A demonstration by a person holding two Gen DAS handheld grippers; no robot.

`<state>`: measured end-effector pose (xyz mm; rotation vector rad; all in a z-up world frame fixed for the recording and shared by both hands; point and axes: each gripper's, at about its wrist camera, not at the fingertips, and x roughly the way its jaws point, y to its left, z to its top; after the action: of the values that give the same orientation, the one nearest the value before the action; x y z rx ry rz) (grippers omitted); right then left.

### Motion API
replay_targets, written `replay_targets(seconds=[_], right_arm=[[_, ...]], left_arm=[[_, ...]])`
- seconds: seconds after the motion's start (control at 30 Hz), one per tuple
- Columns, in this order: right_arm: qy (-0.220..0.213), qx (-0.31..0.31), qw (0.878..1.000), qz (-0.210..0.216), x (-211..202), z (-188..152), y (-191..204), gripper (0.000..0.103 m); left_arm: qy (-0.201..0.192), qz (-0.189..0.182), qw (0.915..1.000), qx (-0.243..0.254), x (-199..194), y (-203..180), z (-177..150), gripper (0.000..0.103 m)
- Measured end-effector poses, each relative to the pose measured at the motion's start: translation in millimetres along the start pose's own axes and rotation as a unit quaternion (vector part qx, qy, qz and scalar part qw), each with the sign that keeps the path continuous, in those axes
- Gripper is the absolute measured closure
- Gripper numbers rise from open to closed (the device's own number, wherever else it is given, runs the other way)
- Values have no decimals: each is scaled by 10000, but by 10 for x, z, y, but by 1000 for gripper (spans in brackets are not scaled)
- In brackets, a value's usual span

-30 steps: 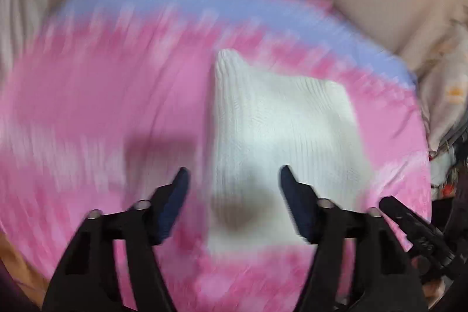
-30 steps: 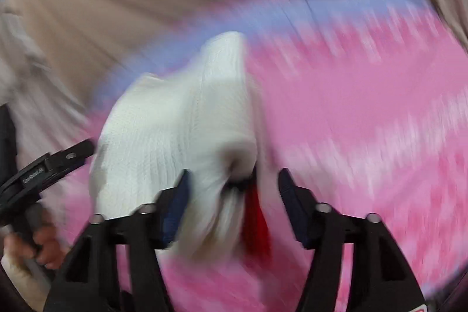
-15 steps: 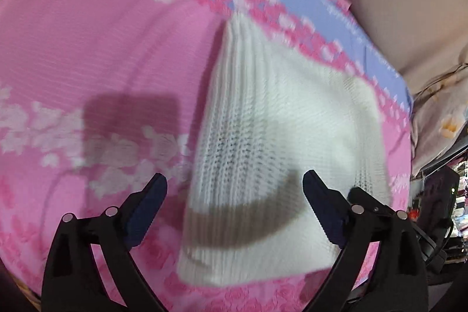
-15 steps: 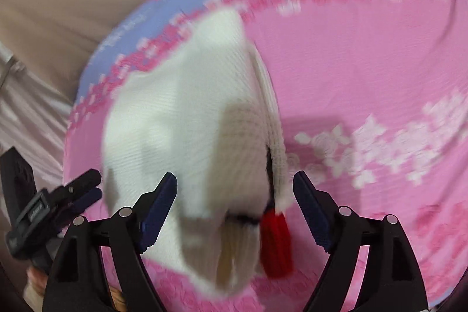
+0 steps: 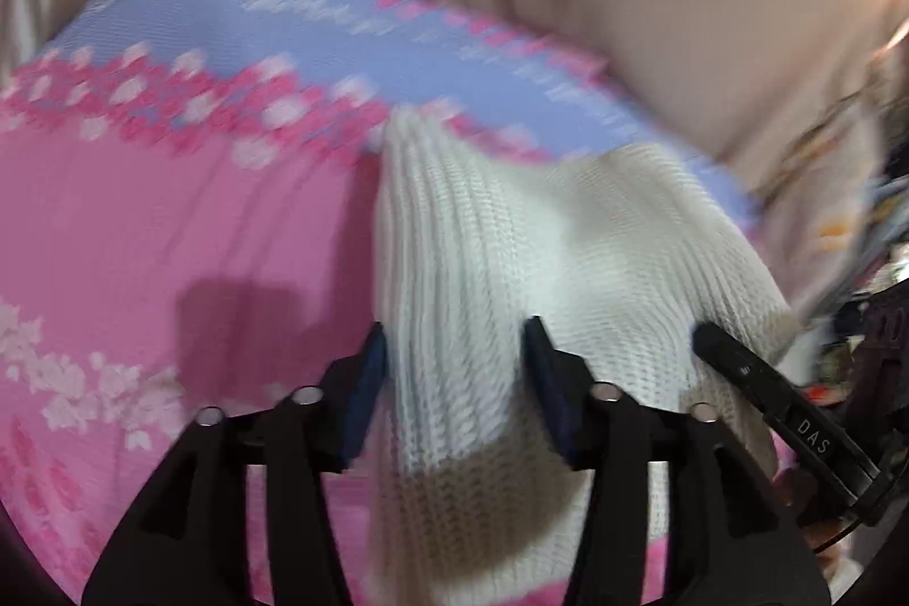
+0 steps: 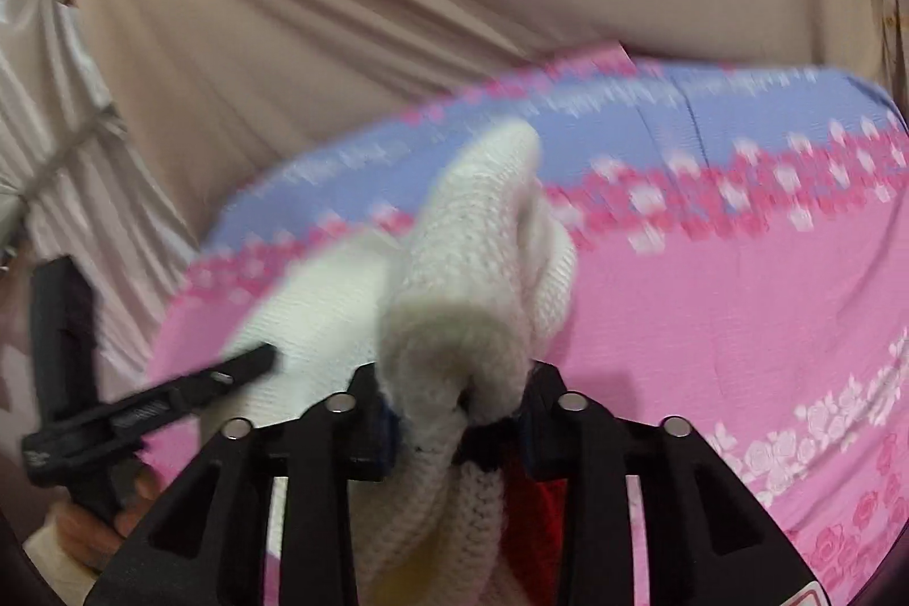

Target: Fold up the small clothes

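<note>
Nearby, both claws, left claw (image 5: 454,356) and right claw (image 6: 454,396), pinch the white knit garment (image 5: 545,265) over the pink sheet (image 5: 170,220).

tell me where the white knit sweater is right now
The white knit sweater lies on the pink floral sheet, near its blue border; both grippers, left and right, clamp its near edge.

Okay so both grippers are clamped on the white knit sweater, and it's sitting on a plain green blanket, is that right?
Not quite. The blanket is not plain green: it is pink with a white flower print and a lavender-blue band, as the left wrist view shows. The rest holds: the left gripper and the right gripper each have a fold of the white knit sweater between their fingers.
</note>
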<state>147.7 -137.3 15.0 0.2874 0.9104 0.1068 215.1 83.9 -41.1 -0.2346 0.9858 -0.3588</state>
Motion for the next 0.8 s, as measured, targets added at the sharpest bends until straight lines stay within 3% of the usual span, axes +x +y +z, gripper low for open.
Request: replay_targets(seconds=[0.03,0.07,0.13,0.27,0.33,0.43,0.6,0.67,0.73,0.8], right_arm=[[472,-5,9978,-462,314,-140,-128,67],[830,68,9937,-751,469,-254,-241,71],[492,364,9969,-495,264,-307,-267,73],[-146,-131,9983,-546,-325,-390,43,73],[183,-377,9978,-523,-212,-515,137,79],[1198,-482,9860,-1054,385,-809,2,84],[818,-53,9932,-823,-62,-780,-23,84],[521,-65,9936,-999,-257,-849,0,78],[330,-16,9916,-1254,-330,-936,3,61],[190,157,9883,-1505,-394,-1010,2,53]], left_arm=[[273,533,9982,70,249,57,-108,55],[571,870,9945,122,438,106,-209,51],[330,780,9964,-102,291,148,-305,49],[99,879,9961,3,-32,-3,-376,46],[241,1156,9928,204,63,-61,-441,45],[650,1328,9887,249,286,-38,-592,45],[484,1559,9854,482,111,-202,-768,42],[439,1587,9851,486,66,-217,-881,31],[454,1633,9843,483,41,-283,-973,30],[417,1663,9836,552,10,-328,-1052,27]])
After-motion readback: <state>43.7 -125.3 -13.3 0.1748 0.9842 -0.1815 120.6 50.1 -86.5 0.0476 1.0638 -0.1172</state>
